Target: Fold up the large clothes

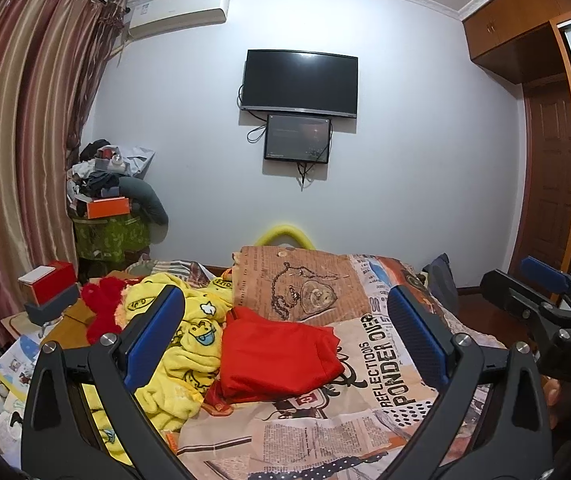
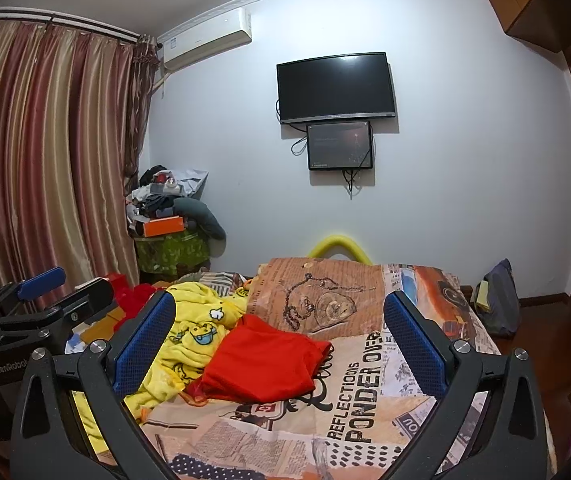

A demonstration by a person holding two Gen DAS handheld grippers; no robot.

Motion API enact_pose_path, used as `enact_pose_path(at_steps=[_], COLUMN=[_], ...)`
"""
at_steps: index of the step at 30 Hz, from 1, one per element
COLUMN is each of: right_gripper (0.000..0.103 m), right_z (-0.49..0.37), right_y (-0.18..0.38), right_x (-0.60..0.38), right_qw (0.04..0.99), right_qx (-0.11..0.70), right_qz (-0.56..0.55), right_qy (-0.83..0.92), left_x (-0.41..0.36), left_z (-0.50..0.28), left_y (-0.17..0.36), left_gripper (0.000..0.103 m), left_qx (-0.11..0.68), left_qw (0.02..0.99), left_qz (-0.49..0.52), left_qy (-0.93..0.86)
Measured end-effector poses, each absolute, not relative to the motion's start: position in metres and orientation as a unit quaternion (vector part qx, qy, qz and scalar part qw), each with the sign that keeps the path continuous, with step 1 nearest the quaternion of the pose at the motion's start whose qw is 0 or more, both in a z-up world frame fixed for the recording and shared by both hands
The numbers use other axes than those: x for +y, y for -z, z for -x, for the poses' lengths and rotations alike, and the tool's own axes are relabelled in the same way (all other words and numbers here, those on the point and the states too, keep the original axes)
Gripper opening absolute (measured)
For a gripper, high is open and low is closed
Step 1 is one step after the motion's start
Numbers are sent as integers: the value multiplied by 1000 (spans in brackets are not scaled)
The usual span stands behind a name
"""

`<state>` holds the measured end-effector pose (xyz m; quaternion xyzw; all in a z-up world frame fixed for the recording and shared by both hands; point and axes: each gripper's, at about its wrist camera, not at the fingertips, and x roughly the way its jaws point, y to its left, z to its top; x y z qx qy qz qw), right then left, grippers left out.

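Note:
A red garment lies roughly folded on the newspaper-print bed cover; it also shows in the right wrist view. A crumpled yellow cartoon-print fleece lies left of it, seen again in the right wrist view. My left gripper is open and empty, held above the bed short of the red garment. My right gripper is open and empty, also above the bed. Each gripper appears in the other's view: the right one and the left one.
A fuzzy red item lies behind the yellow fleece. Boxes and papers crowd the left bedside. A cluttered stand is in the corner by the curtains. A TV hangs on the far wall. A wardrobe stands right.

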<state>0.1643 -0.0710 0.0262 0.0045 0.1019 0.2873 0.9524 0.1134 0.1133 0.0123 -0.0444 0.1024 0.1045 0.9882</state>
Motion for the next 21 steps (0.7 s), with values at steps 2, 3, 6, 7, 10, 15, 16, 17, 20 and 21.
enact_pose_path(at_steps=[2,3,6,7,10,15,16,17,20,21], right_gripper=[103,103,103,103,103,103,103,103,103,103], right_z=[-165,-165,-165,-165,-166,-168,-168,-168,-168,-168], right_y=[-27,-27,-26,-26,-26,-26,-26,-26,-24,-24], right_x=[-72,-72,-74,-74,-76,-76,-76,-77,-76,-76], right_qw=[952,952,953,953,953,953,952,952,953,952], right_qx=[102,103,102,103,104,108,109,110,112,112], right_qz=[-7,-8,-11,-12,-16,-20,-21,-22,-22,-22], right_qy=[-288,-288,-286,-285,-286,-284,-284,-284,-282,-283], left_x=[113,113,114,114,114,112,112,111,111,111], left_z=[-114,-114,-116,-116,-117,-116,-116,-116,-117,-117], left_y=[-12,-12,-12,-12,-12,-12,-12,-12,-12,-12], left_gripper=[102,102,102,102,102,102,102,102,102,102], left_qx=[103,105,110,111,111,111,111,111,113,113], left_qw=[988,988,988,988,988,988,988,988,988,988], left_qz=[45,46,48,49,49,49,48,48,47,46], left_qy=[-104,-102,-97,-97,-96,-95,-93,-94,-91,-92])
